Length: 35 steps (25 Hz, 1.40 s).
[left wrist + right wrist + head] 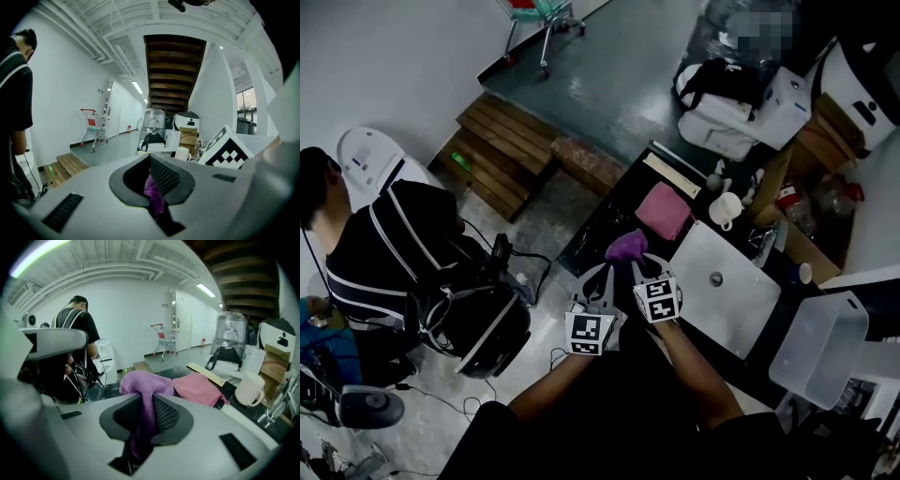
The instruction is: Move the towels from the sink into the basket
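Purple towel [626, 246], one, clamped in both left tongs [151, 180] and right tongs [146, 416], held up just beside the white sink [727, 300]; pink towel [664, 210] flat on counter [605, 217] beyond; clear basket [818, 347] at sink's other side.

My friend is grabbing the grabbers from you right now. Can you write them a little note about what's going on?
Left gripper: shut on the purple towel.
Right gripper: shut on the same purple towel, which is held up between the two, left of the sink.
Pink towel: lying on the dark counter beyond the sink.
Done: no towel shows in the sink.
Left: carry the purple towel to the clear bin on the sink's right, let go, then probably fetch the pink towel. No towel shows in the bin yet.
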{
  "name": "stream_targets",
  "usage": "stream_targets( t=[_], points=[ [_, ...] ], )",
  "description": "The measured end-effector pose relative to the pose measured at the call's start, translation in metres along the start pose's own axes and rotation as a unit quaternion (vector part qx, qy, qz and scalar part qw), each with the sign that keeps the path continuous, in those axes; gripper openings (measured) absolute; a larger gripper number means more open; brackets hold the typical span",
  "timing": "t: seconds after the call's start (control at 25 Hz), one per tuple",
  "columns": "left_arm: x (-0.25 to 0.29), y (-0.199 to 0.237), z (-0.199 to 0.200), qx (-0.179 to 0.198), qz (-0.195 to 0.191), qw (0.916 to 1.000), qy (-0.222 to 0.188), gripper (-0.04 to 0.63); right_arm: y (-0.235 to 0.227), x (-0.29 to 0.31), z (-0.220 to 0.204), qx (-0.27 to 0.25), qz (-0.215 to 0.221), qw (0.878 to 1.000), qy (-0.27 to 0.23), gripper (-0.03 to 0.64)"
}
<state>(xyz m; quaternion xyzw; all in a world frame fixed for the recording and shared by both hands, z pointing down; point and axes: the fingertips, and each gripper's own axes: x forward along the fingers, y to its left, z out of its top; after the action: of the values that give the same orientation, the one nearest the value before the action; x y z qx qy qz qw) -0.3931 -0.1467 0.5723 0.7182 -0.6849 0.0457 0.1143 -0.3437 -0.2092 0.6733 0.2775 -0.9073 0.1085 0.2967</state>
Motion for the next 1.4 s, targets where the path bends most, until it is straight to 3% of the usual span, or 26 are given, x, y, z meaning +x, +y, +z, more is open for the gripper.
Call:
stream_targets(
  t=[0.44, 0.76, 1.16, 1.4],
  points=[
    [-0.065, -0.022, -0.001, -0.021, -0.061, 0.9979, -0.007, 0.012, 0.042, -0.102, 0.015, 0.081, -0.103, 0.988, -0.082, 0.072],
    [-0.084, -0.059, 0.009, -0.014, -0.109, 0.9937, -0.022, 0.012, 0.056, -0.164, 0.008, 0.094, -0.158, 0.976, -0.113, 0.072],
    [-0.095, -0.144, 0.015, 0.015, -0.169, 0.9851, -0.027, 0.012, 0.035, -0.237, -0.023, 0.119, -0.202, 0.963, -0.136, 0.072],
    [-0.104, -0.223, 0.009, 0.032, -0.216, 0.9756, -0.022, 0.012, -0.002, -0.307, -0.063, 0.165, -0.249, 0.941, -0.158, 0.072]
  ],
)
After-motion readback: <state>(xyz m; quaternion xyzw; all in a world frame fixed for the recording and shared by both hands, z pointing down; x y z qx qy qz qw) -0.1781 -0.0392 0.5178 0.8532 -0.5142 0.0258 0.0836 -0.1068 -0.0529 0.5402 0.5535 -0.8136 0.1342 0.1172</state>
